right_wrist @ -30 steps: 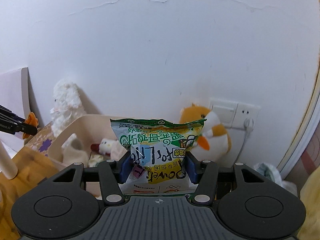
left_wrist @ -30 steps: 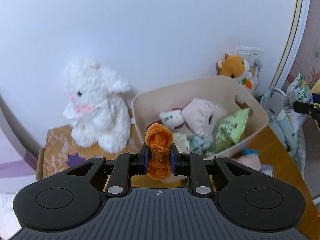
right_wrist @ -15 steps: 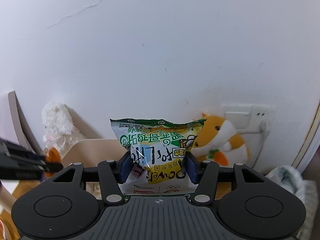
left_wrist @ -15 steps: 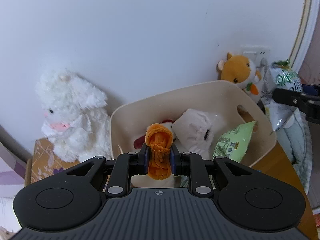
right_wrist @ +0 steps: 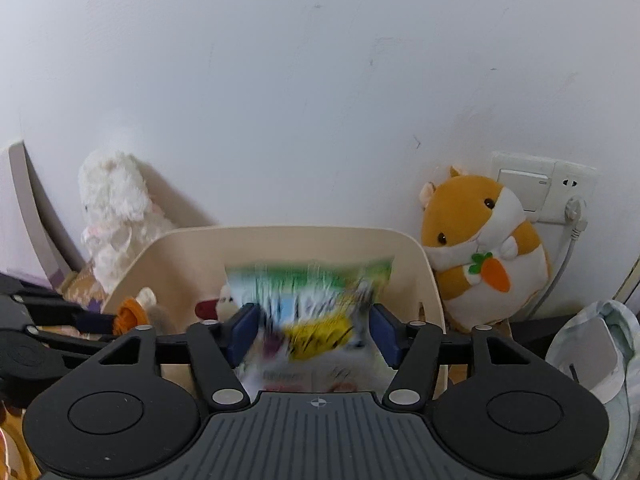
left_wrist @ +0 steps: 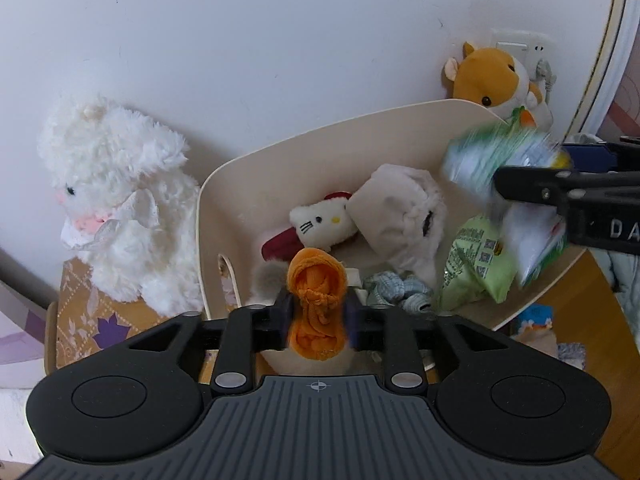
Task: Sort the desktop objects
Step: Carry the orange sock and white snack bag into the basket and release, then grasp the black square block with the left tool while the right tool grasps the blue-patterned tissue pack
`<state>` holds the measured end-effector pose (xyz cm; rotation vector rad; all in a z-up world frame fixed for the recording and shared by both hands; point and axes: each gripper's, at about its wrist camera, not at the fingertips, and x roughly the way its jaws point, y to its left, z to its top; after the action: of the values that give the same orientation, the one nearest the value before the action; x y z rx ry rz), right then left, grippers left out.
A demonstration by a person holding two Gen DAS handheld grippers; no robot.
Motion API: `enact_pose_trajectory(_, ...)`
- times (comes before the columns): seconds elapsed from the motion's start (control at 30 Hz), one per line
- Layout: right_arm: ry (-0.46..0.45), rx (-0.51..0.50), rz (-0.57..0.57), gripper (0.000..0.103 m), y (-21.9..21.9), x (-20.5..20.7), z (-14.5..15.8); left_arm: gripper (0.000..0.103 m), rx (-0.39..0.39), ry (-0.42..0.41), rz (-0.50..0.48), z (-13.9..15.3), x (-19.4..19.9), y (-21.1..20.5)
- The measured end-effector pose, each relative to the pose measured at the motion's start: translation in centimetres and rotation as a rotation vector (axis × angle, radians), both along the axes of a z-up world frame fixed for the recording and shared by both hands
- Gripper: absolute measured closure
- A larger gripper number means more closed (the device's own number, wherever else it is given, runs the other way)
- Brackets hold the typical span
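Both loads hang over the cream bin [left_wrist: 320, 152], so the step is a clean drop: let each fall clear inside the rim before pulling away. The left gripper [left_wrist: 318, 318] has just been opening; its fingers stand either side of the orange cloth bundle [left_wrist: 318, 300], low centre of frame, barely touching. The right gripper [right_wrist: 314, 330], tilted down, has also been opening, and the blurred snack bag [right_wrist: 308, 304] slips between its parted fingers at mid-frame.

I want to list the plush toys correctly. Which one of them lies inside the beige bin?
The small white cat plush with a red bow lies inside the beige bin. The fluffy white lamb and the orange hamster sit outside it, against the wall.
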<state>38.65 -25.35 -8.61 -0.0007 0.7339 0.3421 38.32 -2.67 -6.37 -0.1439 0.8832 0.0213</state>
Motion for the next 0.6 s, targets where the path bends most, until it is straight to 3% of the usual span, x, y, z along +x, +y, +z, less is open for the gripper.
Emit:
enact_pose_trajectory(0.07, 0.004, -0.016, 0.019, 0.027, 0.2, -0.3, -0.1, 0.038, -0.025, -0.006, 0.012, 0.4, -0.3, 0.3)
enact_pose_trajectory(0.17, -0.018, -0.038, 0.042, 0.017, 0.4, -1.1, 0.2, 0.023, -0.043, -0.059, 0.038, 1.5, -1.1, 0.8)
enact_pose_trajectory(0.23, -0.035, -0.053, 0.044, 0.005, 0.4, -2.0, 0.5, 0.022, -0.052, -0.075, 0.036, 2.0, -1.7, 1.1)
enact_pose_trajectory(0.3, -0.059, -0.054, 0.047, 0.0, 0.0, -3.2, 0.9, 0.022, -0.055, -0.083, 0.028, 2.4, -2.3, 1.5)
enact_pose_trajectory(0.6, -0.068, -0.077, 0.069, 0.0, -5.1, -7.5, -0.5, 0.022, -0.076, -0.055, 0.031, 1.1, -6.4, 5.0)
